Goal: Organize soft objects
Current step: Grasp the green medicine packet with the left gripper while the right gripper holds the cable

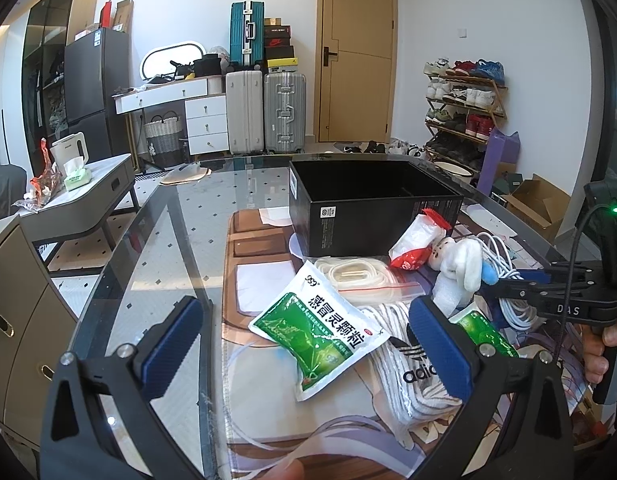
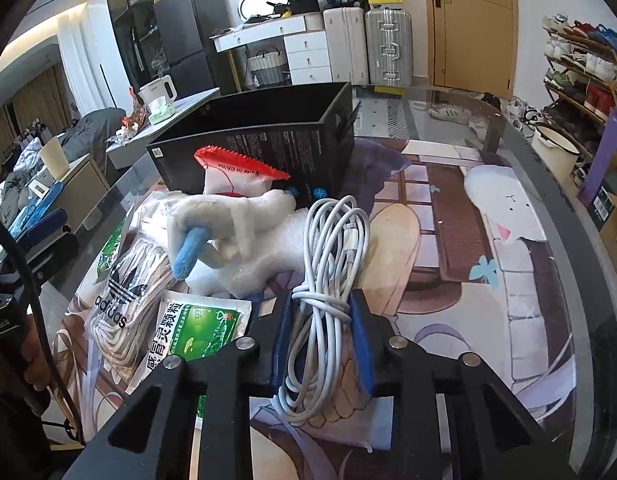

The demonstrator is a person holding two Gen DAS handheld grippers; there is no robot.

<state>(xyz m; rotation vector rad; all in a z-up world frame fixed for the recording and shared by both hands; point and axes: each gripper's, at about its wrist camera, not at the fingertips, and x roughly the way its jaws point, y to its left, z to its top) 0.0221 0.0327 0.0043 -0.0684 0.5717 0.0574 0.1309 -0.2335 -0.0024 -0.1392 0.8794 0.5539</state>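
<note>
1. The coiled white charging cable [image 2: 328, 280] is lying on the picture mat [image 2: 488, 240], on the right side of the pile of soft things.
2. The right gripper [image 2: 321, 320] is squeezing its two blue pads tight on the near end of that cable.
3. Just left of the cable, a white plush toy with a blue tail [image 2: 212, 224] is resting on a piece of white foam [image 2: 276, 248].
4. A red and white plastic packet [image 2: 236, 176] is leaning against the open black cardboard box [image 2: 268, 136] behind the toy.
5. A green and white medicine sachet [image 1: 320, 328] is lying on top of a clear bag of white socks with a black logo [image 1: 412, 364].
6. A clear zip bag with a cream strap inside [image 1: 360, 276] is sitting between the sachet and the box.
7. The left gripper [image 1: 308, 344] is hovering over the sachet with its blue pads wide apart, holding nothing.
8. Everything is sitting on a round glass table [image 1: 168, 240].
</note>
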